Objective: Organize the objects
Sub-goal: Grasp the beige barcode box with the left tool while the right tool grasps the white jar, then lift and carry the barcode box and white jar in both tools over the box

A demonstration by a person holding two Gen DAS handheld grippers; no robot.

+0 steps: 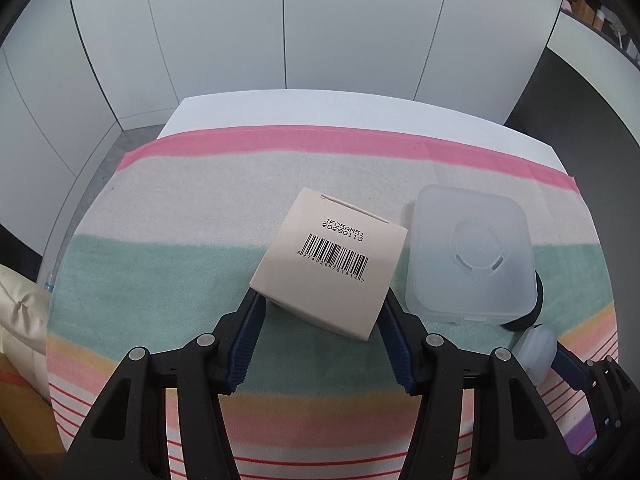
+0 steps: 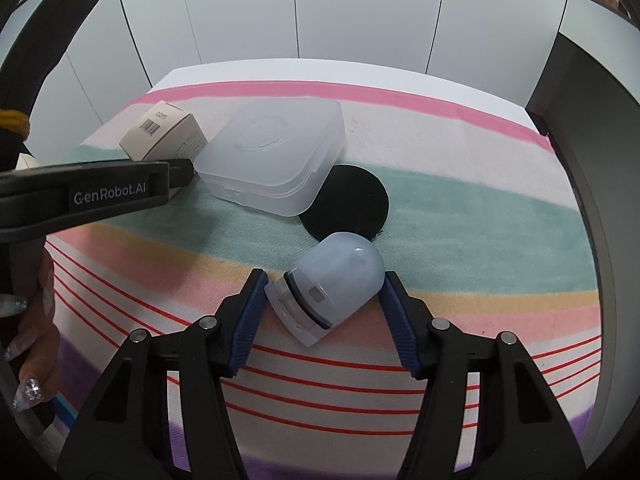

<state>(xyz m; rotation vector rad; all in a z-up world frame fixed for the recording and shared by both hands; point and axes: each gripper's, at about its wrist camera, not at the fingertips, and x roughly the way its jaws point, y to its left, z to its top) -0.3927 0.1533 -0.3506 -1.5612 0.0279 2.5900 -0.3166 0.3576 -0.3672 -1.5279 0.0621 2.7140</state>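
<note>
On the striped towel [image 1: 168,280], my left gripper [image 1: 320,308] clamps the cardboard box [image 1: 328,260]. My right gripper [image 2: 324,292] pinches the blue capsule [image 2: 328,288], likely for sorting.

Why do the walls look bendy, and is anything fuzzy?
Left wrist view: the fisheye lens curves the wall panels, and the barcode on the cardboard box is sharp. Right wrist view: the same curving, and the nearby fingernails at the left edge look blurry.
</note>
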